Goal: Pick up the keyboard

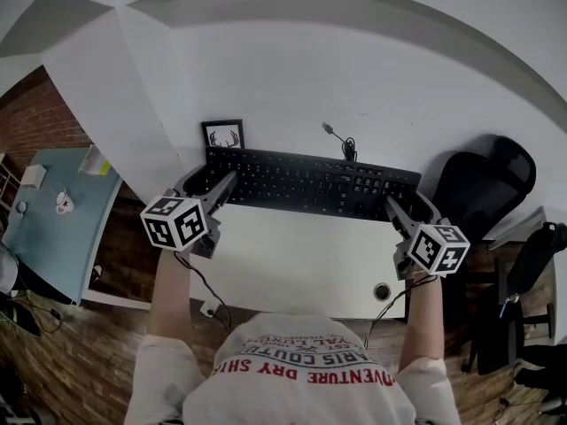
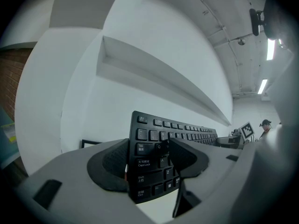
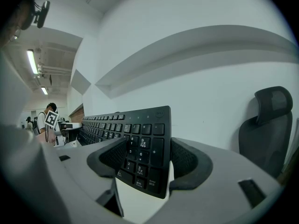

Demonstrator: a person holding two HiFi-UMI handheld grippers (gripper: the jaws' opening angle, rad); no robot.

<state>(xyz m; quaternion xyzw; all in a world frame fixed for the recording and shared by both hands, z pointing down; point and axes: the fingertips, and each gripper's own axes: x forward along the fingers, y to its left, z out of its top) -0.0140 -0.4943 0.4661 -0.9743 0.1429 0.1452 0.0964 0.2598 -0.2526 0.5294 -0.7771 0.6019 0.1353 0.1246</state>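
Along the white bench's (image 1: 301, 259) rear, we grip the black keyboard (image 1: 306, 182) at both ends, left tool (image 1: 211, 184) clamped on its Caps Lock end, right tool (image 1: 409, 207) clamped on its numpad end

The keyboard (image 1: 310, 184) is black with white key legends; the counter (image 1: 292, 264) is white. The left gripper (image 1: 211, 182) and right gripper (image 1: 409, 204) are grey, each bearing black-and-white square markers.

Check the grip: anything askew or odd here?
Nothing stands out. The keyboard sits level, with the left gripper and right gripper clamped on its ends. Its cable trails loose behind.
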